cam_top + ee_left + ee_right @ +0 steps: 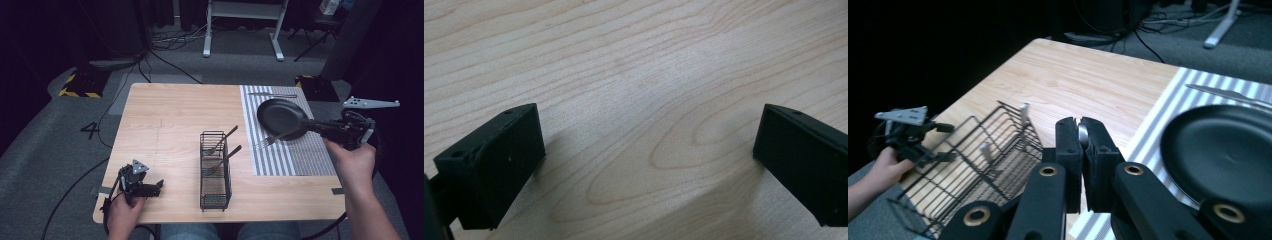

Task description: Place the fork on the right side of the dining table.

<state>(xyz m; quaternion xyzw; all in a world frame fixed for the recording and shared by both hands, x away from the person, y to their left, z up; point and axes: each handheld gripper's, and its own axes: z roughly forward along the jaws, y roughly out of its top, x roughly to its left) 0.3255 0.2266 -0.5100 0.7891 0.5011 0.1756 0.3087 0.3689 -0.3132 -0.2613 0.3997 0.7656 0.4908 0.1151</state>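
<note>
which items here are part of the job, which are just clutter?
In the job:
- fork, clamped in the right gripper, its tines over the striped mat
- wire caddy, already holding two utensils

Lying about:
- black plate
- knife behind the plate
- striped mat
- left gripper, open and resting on the table

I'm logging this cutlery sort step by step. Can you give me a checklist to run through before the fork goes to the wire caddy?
1. Right gripper shut on the fork: ok.
2. Fork lifted off the striped mat: cannot tell.
3. Fork beside the black plate, not on it: ok.
4. Wire caddy upright, front compartment free: ok.
5. Left gripper open, resting on the table away from the caddy: ok.
</note>
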